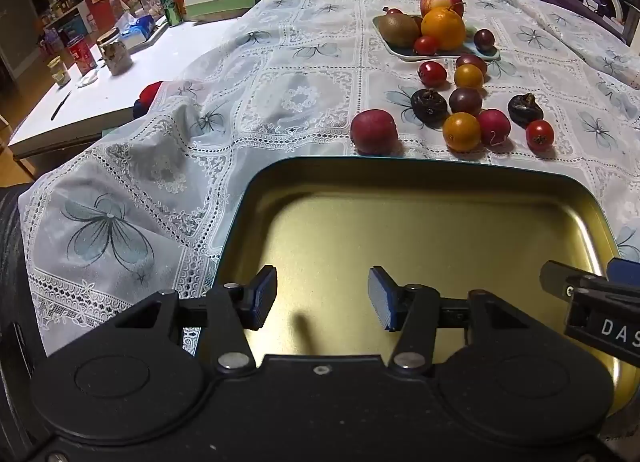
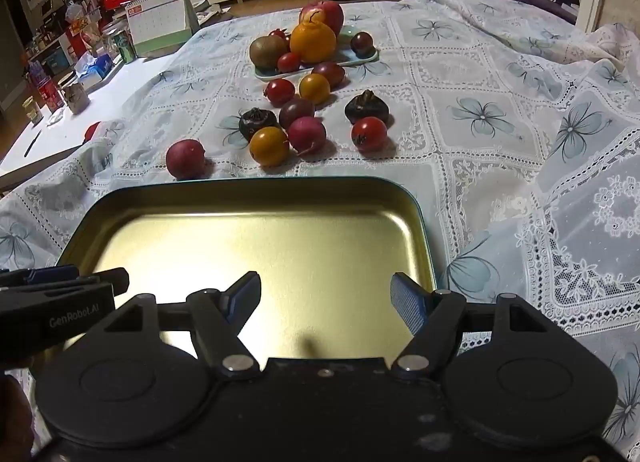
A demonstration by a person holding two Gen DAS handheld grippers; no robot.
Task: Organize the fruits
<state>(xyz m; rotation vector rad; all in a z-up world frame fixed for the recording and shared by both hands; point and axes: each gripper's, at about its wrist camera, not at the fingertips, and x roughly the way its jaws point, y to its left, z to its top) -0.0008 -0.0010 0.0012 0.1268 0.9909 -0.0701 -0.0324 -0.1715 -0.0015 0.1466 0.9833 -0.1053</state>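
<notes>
Both the left gripper (image 1: 322,298) and right gripper (image 2: 326,298) hover with jaws apart and empty over the bare gold tin tray (image 2: 248,197), seemingly readied to receive the loose fruits (image 2: 276,129) scattered just beyond it on the lace-covered worktop (image 2: 480,165).

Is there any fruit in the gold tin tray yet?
No. The gold tin tray shows only its bare shiny floor; the loose fruits, like the nearest red one, lie on the tablecloth beyond it.
</notes>
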